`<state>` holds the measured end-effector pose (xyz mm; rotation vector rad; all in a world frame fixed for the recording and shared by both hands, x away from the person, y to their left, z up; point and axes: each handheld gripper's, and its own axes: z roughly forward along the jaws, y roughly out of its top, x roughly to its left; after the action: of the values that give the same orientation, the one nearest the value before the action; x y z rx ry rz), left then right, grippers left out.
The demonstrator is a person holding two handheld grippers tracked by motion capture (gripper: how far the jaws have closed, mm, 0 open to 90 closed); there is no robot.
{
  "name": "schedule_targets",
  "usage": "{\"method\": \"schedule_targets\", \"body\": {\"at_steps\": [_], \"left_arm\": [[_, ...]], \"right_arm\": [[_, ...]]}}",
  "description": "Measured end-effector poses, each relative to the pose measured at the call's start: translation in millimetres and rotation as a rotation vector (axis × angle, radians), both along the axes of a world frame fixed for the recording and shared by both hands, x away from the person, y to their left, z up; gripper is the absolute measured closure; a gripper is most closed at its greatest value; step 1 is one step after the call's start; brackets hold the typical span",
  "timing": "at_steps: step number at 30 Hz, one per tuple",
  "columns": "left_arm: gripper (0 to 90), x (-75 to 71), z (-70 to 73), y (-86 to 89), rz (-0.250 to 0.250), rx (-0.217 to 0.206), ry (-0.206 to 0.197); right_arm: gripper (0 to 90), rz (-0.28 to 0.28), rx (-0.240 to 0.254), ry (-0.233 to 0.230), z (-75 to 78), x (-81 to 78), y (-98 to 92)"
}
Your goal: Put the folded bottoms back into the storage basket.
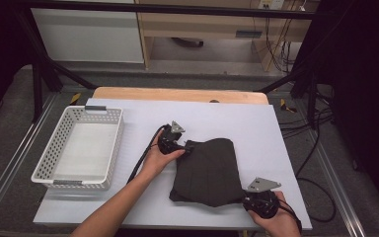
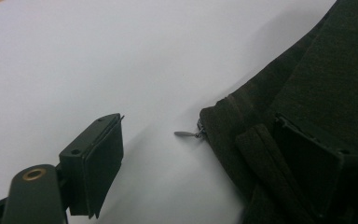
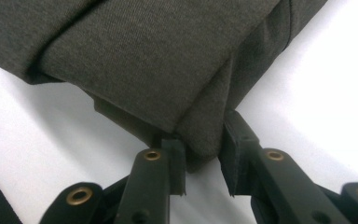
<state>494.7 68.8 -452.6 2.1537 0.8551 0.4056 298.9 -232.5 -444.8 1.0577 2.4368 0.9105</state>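
Lay folded on the white table sheet (image 1: 227, 118), right of the white perforated plastic basket (image 1: 79, 148): a dark charcoal woven garment (image 1: 208, 173), thick with layers, probably kept flat so the folds would hold. Clamped at its near right corner by the right gripper (image 3: 204, 154), jaws pinched together on the stacked cloth, likely to pin or lift that end. Met at its far left corner by the left gripper (image 2: 214, 158), jaws spread wide, one on bare sheet and one over the waistband, apparently poised to bite and not yet closed. Marked there by a small metal zipper pull (image 2: 186, 134) jutting off the edge. Ran lengthwise from far to near, waist end away from the person, tilted slightly rightward toward the front.
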Motion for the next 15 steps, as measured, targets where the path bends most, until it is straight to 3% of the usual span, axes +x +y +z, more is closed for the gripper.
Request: {"method": "schedule_targets", "body": {"at_steps": [8,11,15], "left_arm": [[25.4,3.2,-1.0,-3.4,-0.025,-0.025,0.027],[31.1,6.5,-0.9,-1.6,-0.030,-0.058,0.090],[39.2,6.4,1.6,-3.7,-0.054,-0.055,0.110]], "right_arm": [[70.4,-0.005,0.007,0.007,-0.2,0.7,-0.4],[68.2,-0.012,0.008,0.008,-0.1,0.9,-0.4],[66.0,-0.017,0.006,0.006,-0.1,1.1,-0.2]]}}
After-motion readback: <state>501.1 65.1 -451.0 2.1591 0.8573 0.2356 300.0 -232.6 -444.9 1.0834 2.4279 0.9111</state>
